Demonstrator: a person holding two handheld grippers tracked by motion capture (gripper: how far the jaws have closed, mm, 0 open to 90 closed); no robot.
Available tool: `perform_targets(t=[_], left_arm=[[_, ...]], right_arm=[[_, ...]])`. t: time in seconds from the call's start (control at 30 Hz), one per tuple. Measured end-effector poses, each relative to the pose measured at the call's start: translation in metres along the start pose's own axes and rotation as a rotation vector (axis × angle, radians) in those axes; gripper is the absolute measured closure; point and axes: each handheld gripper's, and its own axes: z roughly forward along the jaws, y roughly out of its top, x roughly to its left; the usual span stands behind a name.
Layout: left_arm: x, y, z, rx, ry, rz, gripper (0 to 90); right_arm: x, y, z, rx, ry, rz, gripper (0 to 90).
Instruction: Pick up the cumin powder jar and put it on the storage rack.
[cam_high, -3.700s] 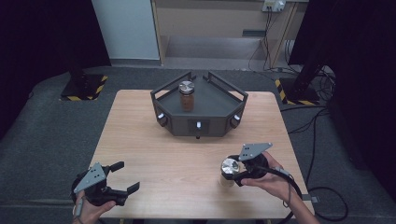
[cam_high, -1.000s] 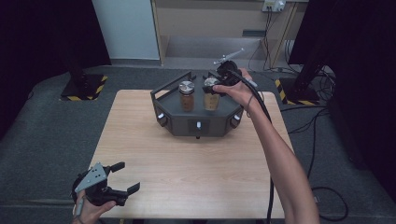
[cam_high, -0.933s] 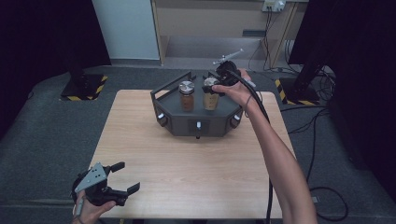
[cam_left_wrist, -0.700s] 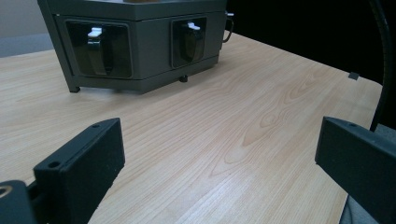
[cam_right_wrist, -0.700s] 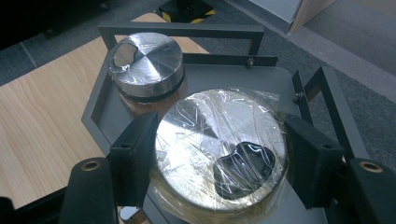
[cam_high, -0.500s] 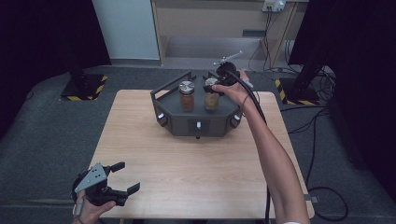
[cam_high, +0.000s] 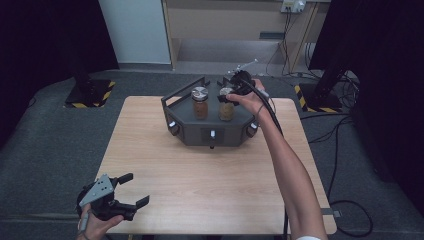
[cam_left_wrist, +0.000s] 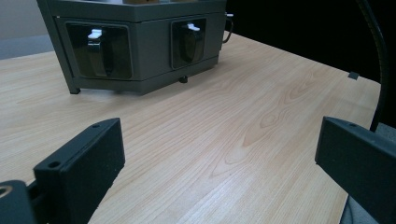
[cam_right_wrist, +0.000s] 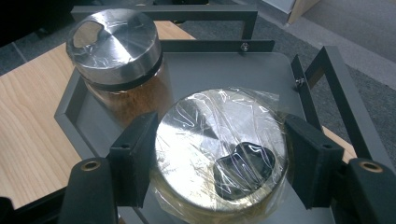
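A grey six-sided tray (cam_high: 186, 131) with knobs on its front stands at the back middle of the wooden table (cam_high: 210, 175). Two amber glass jars with silver lids are in it. The left jar (cam_high: 200, 102) (cam_right_wrist: 114, 44) stands free. My right gripper (cam_high: 227, 96) (cam_right_wrist: 219, 154) is shut on the right jar (cam_high: 226, 112) (cam_right_wrist: 201, 121), a jaw on each side of its film-wrapped lid. I cannot tell whether its base touches the tray floor. My left gripper (cam_high: 136, 188) (cam_left_wrist: 219, 158) is open near the table's front left corner, with nothing between its jaws.
The tray has raised bar handles (cam_high: 186, 90) at its back corners. Two knobs (cam_left_wrist: 98, 44) on its front face the left gripper. Dark carpet, cables and a stand base with yellow-black tape (cam_high: 90, 97) lie around the table.
The right hand carried the jar from the table's front right up to the tray, then lowered it beside the other jar. The left gripper has stayed put.
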Motion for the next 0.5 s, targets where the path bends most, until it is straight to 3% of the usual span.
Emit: perform_targets(t=[0.2, 0.23, 0.3, 0.37, 0.5], left_arm=[[0.0, 0.0, 0.0, 0.002, 0.0, 0.002, 0.7], [0.0, 0.0, 0.0, 0.003, -0.001, 0.002, 0.7], [0.0, 0.001, 0.0, 0.006, -0.001, 0.005, 0.7], [-0.001, 0.001, 0.0, 0.004, -0.002, 0.005, 0.7], [-0.001, 0.0, 0.0, 0.001, -0.003, 0.005, 0.7]], right_arm=[[-0.002, -0.004, 0.001, -0.01, 0.008, 0.004, 33.0], [-0.003, -0.006, 0.001, -0.013, 0.016, -0.001, 30.0], [-0.005, -0.01, 0.002, -0.029, 0.032, 0.006, 14.9], [-0.003, -0.012, 0.001, -0.037, 0.017, 0.021, 5.8], [-0.004, -0.017, -0.009, -0.058, 0.001, 0.039, 2.6]])
